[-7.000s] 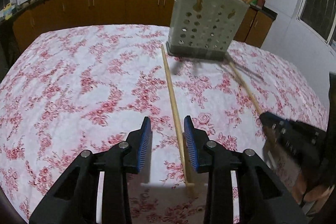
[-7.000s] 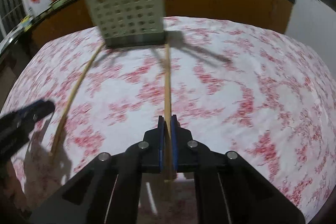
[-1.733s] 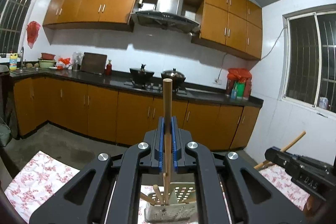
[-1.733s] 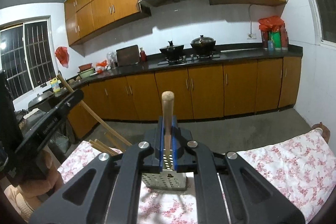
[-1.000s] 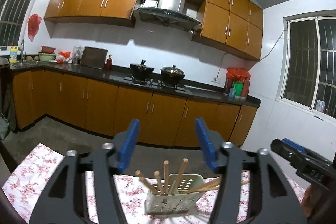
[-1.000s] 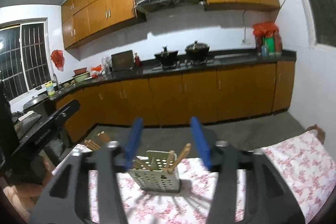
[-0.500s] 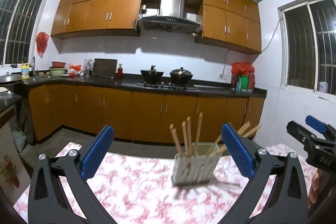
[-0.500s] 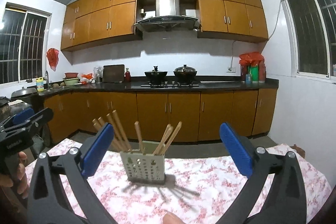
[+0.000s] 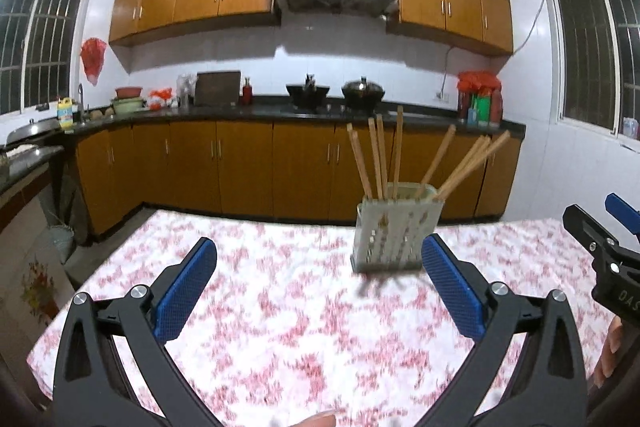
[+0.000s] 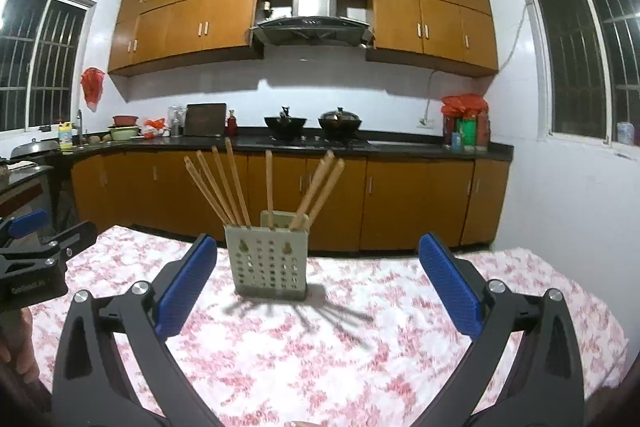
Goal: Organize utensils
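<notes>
While both grippers' fingers [image 9: 182, 287] gape wide and empty, floral tablecloth [image 10: 320, 347], chopstick holder [image 10: 267, 259], wooden kitchen cabinets [image 10: 200, 23].

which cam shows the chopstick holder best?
Right wrist: the holder sits sharp and whole between the open fingers. Left wrist shows the same holder blurred, its lower right corner hidden by a finger.

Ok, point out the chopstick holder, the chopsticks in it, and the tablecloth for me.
chopstick holder [image 10: 269, 263]: right wrist view, on its perforated front wall.
chopsticks [image 10: 269, 183]: right wrist view, on the shaft of the upright middle one.
tablecloth [image 9: 280, 311]: left wrist view, on a bare floral patch between the claw fingers.
</notes>
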Motion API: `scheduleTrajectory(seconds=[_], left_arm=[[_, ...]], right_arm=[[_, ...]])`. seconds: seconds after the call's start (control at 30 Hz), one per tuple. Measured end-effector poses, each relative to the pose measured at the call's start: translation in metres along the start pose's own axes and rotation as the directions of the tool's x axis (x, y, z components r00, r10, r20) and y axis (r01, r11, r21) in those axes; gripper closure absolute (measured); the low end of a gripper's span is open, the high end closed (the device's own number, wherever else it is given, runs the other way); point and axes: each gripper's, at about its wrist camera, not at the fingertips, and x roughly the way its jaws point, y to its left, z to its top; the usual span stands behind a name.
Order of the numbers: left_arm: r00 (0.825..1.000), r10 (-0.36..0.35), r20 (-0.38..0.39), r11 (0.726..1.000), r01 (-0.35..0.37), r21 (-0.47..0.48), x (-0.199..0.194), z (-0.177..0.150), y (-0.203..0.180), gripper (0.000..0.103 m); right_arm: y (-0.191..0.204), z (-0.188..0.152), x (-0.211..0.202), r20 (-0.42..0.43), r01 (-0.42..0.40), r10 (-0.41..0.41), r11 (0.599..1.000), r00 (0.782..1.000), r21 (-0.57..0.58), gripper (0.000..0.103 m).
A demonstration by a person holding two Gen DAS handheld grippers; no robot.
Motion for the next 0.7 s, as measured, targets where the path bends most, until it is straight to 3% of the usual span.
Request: scheduleTrajectory(seconds=[0.37, 0.7], left_arm=[[0.999, 0.015, -0.045, 0.998, -0.012, 0.067, -0.002, -0.040, -0.011, 0.002], [0.997, 0.016, -0.076, 0.998, -0.012, 0.062, 0.003, -0.051, -0.011, 0.002]], right_arm=[[-0.005, -0.041, 0.005, -0.116, -0.006, 0.007, 1.000, 0.993, 0.011, 0.004], [-0.008, -0.055, 0.011, -0.155, 0.003, 0.001, 1.000, 0.988, 0.026, 0.004]])
